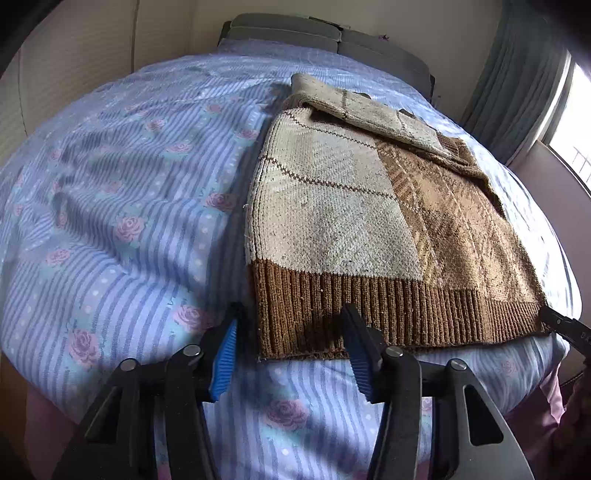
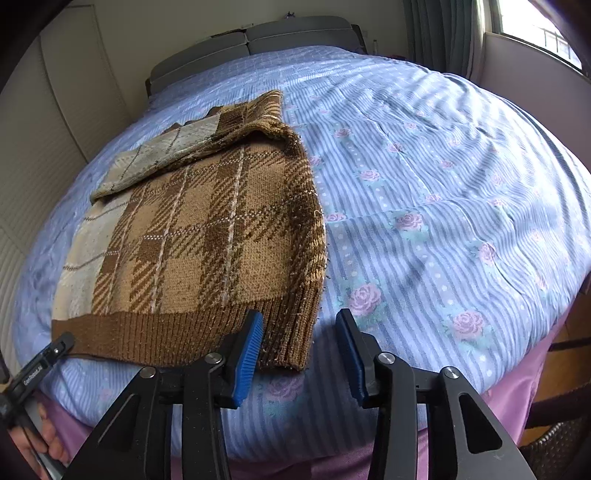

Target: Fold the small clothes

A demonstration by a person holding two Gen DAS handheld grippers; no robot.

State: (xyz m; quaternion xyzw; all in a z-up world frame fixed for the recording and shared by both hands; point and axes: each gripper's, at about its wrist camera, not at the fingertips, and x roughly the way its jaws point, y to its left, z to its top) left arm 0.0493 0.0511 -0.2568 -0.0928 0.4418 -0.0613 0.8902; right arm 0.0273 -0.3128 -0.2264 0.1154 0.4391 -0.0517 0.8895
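Observation:
A brown and cream knitted sweater (image 1: 351, 206) lies flat on the bed, sleeves folded across its top, ribbed brown hem nearest me. It also shows in the right wrist view (image 2: 207, 243). My left gripper (image 1: 291, 328) is open and empty, its jaws straddling the hem's left corner just above the cloth. My right gripper (image 2: 299, 325) is open and empty, its jaws straddling the hem's right corner. The right gripper's tip shows at the right edge of the left wrist view (image 1: 561, 326); the left gripper's tip shows at the left of the right wrist view (image 2: 48, 354).
The bed is covered by a blue striped sheet with pink roses (image 1: 122, 206), (image 2: 443, 184). A grey headboard (image 1: 332, 40) stands at the far end. A window with curtains (image 2: 517, 22) is on the right. A pink bed skirt (image 2: 517, 376) hangs at the near edge.

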